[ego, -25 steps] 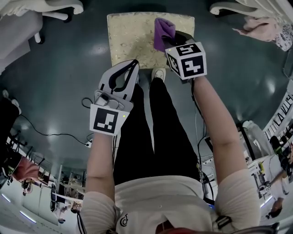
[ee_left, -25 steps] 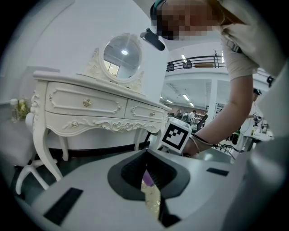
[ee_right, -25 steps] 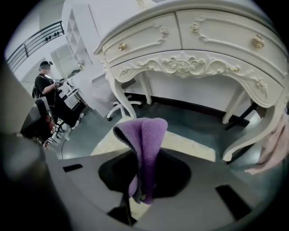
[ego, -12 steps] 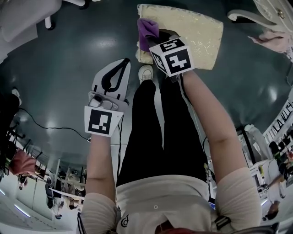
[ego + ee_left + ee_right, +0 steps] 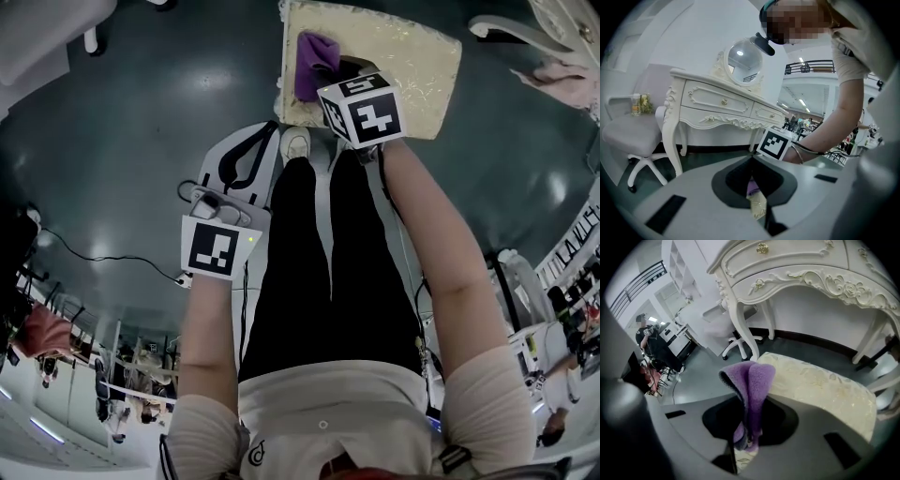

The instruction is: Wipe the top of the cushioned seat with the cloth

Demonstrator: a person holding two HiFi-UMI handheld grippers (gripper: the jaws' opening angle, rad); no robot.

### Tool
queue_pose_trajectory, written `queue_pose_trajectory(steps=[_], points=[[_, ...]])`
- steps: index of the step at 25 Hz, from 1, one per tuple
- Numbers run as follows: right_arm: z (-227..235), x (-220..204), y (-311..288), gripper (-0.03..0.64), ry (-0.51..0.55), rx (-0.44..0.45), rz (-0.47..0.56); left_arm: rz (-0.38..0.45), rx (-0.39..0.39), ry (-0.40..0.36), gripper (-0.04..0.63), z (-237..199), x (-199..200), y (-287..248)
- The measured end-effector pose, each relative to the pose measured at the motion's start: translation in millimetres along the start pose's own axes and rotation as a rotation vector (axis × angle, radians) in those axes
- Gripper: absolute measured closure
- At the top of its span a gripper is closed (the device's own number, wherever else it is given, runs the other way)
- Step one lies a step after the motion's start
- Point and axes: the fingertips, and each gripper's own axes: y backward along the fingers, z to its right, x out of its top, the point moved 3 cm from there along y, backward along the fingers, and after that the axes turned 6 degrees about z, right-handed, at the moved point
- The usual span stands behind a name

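Note:
The cushioned seat (image 5: 412,66) is a cream patterned pad at the top of the head view. My right gripper (image 5: 335,77) is shut on the purple cloth (image 5: 314,58), which rests on the seat's left part near its edge. In the right gripper view the cloth (image 5: 752,380) stands folded up out of the right gripper (image 5: 749,401), with the seat (image 5: 820,390) beyond it. My left gripper (image 5: 265,133) hangs shut and empty over the floor, short of the seat's near left corner. In its own view the left gripper (image 5: 752,160) faces the seat (image 5: 758,207).
A white carved dressing table (image 5: 801,268) stands right behind the seat, with a round mirror (image 5: 740,58) on top. A padded swivel chair (image 5: 633,136) stands to its left. The person's legs and a white shoe (image 5: 296,143) are close to the seat's near edge. A cable (image 5: 103,272) trails on the dark floor.
The right gripper has swept the cloth from the seat's right-centre to its left edge. The left gripper stayed shut beside the legs, shifting only slightly.

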Motion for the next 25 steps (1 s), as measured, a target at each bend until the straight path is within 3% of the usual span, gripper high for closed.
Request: queue_pose_trajectory(steps=[25], points=[[138, -59, 76, 0.526, -0.047, -0.095, -0.005, -0.023, -0.141, -0.016, 0.581, 109, 1, -99]])
